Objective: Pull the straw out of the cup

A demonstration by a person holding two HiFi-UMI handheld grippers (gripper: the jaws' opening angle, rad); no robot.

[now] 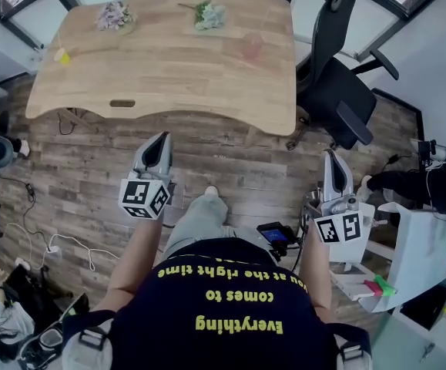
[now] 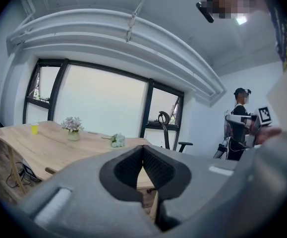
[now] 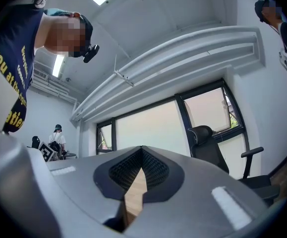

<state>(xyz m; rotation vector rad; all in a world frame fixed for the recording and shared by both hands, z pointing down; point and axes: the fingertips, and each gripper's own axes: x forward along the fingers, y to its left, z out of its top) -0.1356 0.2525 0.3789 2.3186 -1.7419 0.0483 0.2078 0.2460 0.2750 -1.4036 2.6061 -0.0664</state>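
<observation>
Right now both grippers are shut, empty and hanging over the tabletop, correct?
Not over the tabletop. In the head view the left gripper and right gripper are shut and empty but hang over the wood floor, short of the table.

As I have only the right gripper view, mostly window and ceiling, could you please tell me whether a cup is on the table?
Observer: Yes, a small yellow cup stands near the far left corner of the light wooden table.
Operator: What else do you see there?
Observer: A pot of pale purple flowers and a pot of white and green flowers by the far edge.
Operator: And the left gripper?
Observer: The left gripper, jaws shut on nothing, is over the floor short of the table.
</observation>
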